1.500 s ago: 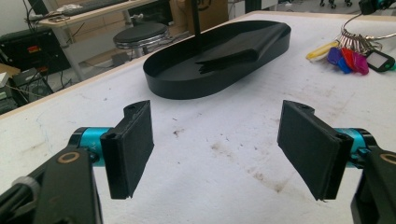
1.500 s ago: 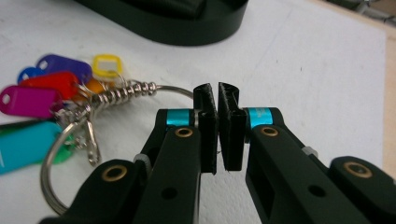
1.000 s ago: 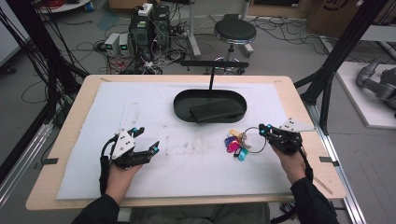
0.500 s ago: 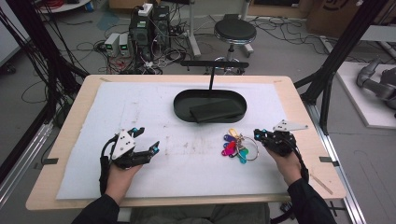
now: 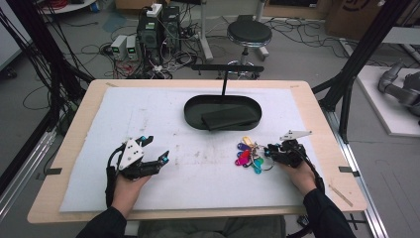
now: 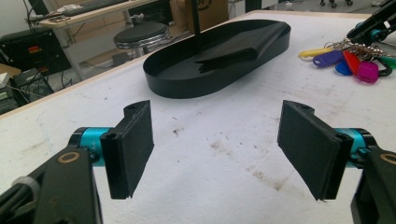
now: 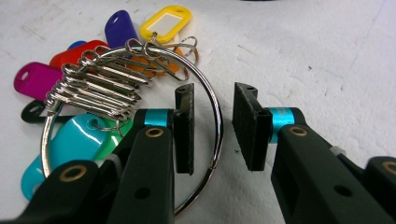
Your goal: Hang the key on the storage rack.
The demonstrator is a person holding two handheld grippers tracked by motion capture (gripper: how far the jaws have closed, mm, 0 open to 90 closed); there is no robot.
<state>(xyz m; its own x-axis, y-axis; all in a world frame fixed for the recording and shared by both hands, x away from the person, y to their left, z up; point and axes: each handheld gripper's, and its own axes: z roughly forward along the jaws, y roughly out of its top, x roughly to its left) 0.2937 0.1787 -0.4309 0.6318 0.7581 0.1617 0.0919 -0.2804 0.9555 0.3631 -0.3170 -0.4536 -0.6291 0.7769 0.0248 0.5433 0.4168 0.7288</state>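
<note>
Right now the right gripper sits low over the key ring on the white mat, and its jaws have just been opening: they stand a modest gap apart, with the ring's wire passing between them close to the left pad, and neither pad presses on it. The coloured key tags fan out from the ring toward the table's middle (yellow, purple, red, magenta and teal among them), lying flat on the mat with the ring's small clips bunched above them.

Over on the right, the hand lies low on the mat, forearm coming in from the table's near edge, gripper pointing toward the tags. The left gripper rests on the mat well apart from them, jaws spread wide and holding nothing, its hand flat behind it.

Beyond both, the black oval tray sits at mid-table with a flat black slab lying in it, and a thin black post rises at its far rim.
</note>
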